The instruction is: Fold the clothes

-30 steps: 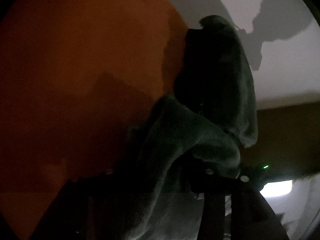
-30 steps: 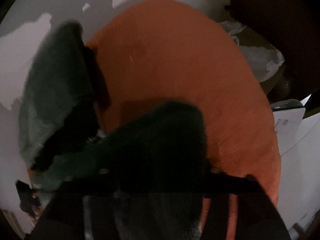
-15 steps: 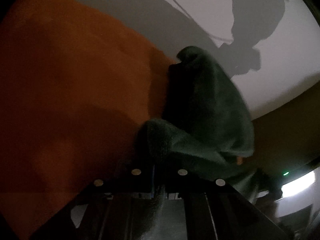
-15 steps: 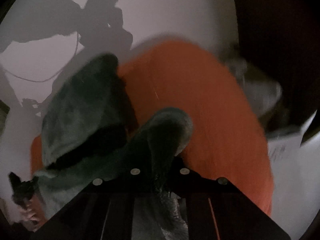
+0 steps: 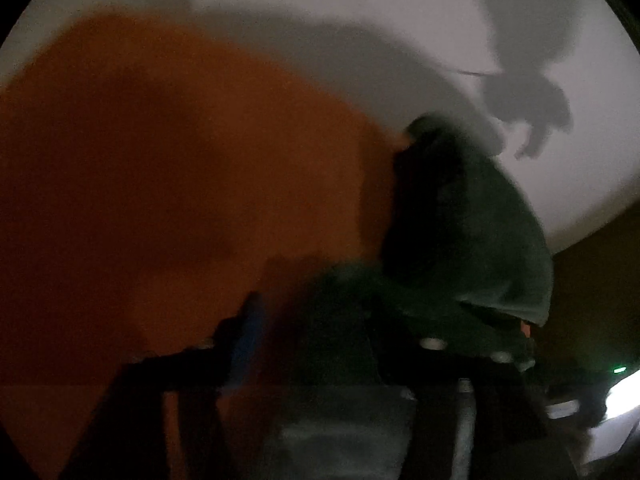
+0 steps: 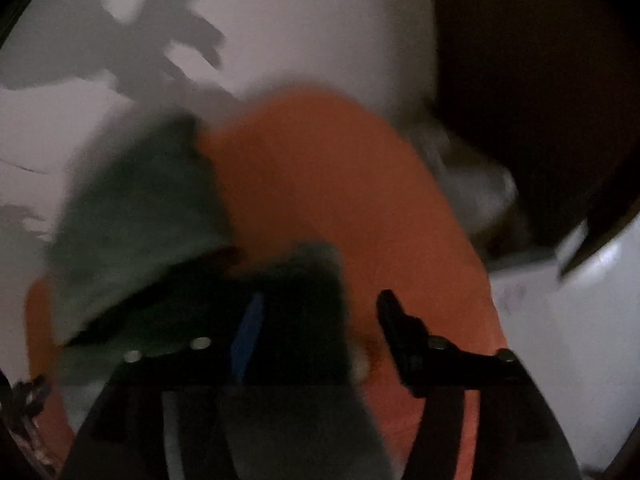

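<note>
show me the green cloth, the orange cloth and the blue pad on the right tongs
green cloth [image 5: 480, 240], left wrist view, on its raised folded bulk.
orange cloth [image 6: 340, 184], right wrist view, on its bare middle.
blue pad [image 6: 248, 336], right wrist view, on the inner face of the left finger of the right tongs.

Motion blur smears the dark green garment [image 6: 140, 216] for us, its folds hiding the left gripper's [image 5: 320, 320] right finger beside the orange cloth [image 5: 180, 180].
</note>
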